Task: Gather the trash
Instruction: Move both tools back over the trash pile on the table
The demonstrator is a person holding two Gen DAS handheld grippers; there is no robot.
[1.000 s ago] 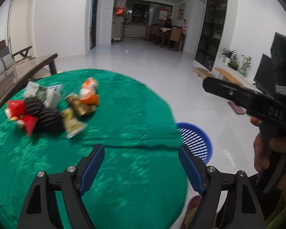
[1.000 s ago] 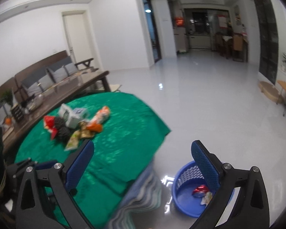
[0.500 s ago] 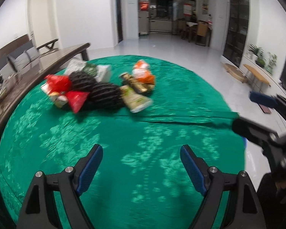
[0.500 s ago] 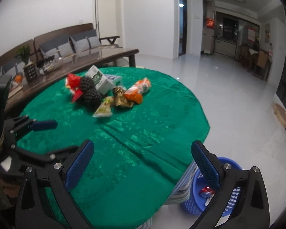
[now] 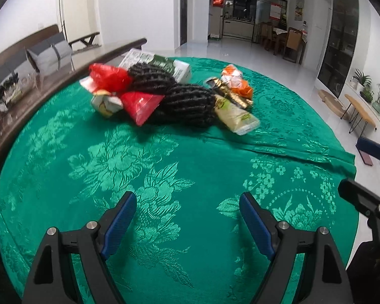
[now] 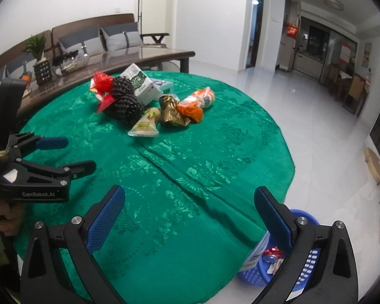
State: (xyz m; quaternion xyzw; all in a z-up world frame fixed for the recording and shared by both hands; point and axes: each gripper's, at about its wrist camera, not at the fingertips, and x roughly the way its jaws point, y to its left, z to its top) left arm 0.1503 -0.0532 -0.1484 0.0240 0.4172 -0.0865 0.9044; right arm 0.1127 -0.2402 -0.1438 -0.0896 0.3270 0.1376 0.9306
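A pile of trash lies at the far side of the round green table (image 5: pixel 164 177): red wrappers (image 5: pixel 139 103), black mesh sleeves (image 5: pixel 187 103), a pale green packet (image 5: pixel 236 117), a gold wrapper (image 6: pixel 171 112), an orange packet (image 6: pixel 193 106) and a white-green carton (image 6: pixel 139 83). My left gripper (image 5: pixel 187 212) is open and empty over the near table; it also shows in the right wrist view (image 6: pixel 68 154). My right gripper (image 6: pixel 190 210) is open and empty above the table's right edge. A blue basket (image 6: pixel 305 261) on the floor holds some trash.
A dark wooden coffee table (image 6: pixel 129 58) and a sofa (image 6: pixel 93 38) stand behind the green table. White tiled floor (image 6: pixel 304 126) spreads to the right. Low benches (image 5: pixel 359 109) with plants stand by the right wall.
Both grippers have swung left from the basket side toward the table. The trash pile is now closer and more central in both views. Both stay open.
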